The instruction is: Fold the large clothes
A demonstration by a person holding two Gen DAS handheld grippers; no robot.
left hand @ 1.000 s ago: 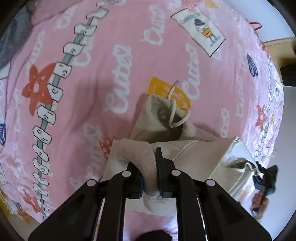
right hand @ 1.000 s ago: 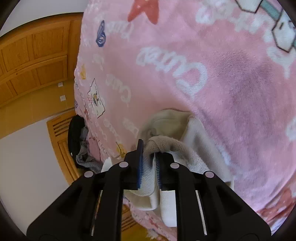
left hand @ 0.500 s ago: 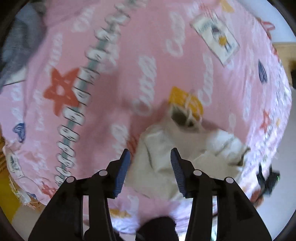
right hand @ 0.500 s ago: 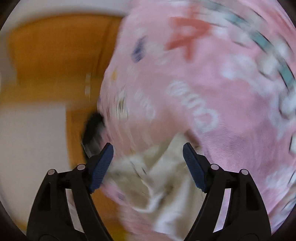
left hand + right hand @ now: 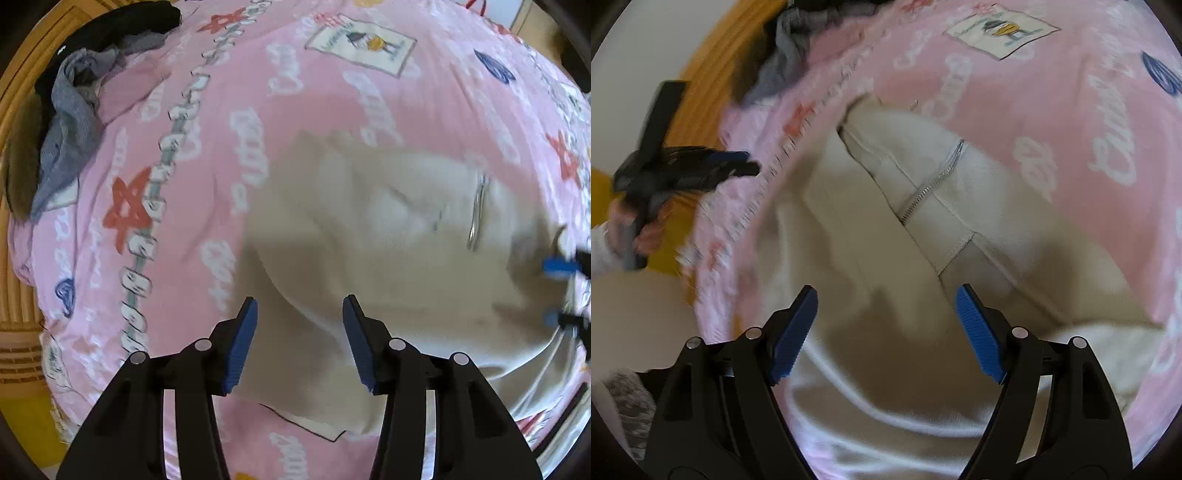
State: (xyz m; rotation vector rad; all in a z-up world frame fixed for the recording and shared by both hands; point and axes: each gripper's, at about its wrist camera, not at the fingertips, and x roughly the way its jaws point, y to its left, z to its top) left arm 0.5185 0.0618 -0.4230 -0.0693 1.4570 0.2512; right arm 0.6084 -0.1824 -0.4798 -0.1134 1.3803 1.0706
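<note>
A cream zip-up garment (image 5: pixel 388 236) lies folded on the pink printed blanket (image 5: pixel 258 92). Its silver zipper (image 5: pixel 476 210) shows near its right side. My left gripper (image 5: pixel 299 339) is open and empty, above the garment's near left edge. In the right wrist view the same garment (image 5: pixel 886 236) fills the middle, with its zipper (image 5: pixel 934 181) and a white drawstring (image 5: pixel 886 413) in front. My right gripper (image 5: pixel 886 336) is open and empty above it. The left gripper (image 5: pixel 683 166) shows blurred at the left there, and the right gripper's blue fingertips (image 5: pixel 559 266) show at the left view's right edge.
A pile of grey and black clothes (image 5: pixel 74 96) lies at the blanket's far left, also seen in the right wrist view (image 5: pixel 790 48). A wooden bed frame (image 5: pixel 22 314) runs along the left edge. A yellow floor (image 5: pixel 602 184) lies beyond the bed's side.
Both grippers were shut on the cream garment, then opened and let it go. They have pulled back and the garment now lies flat on the blanket.
</note>
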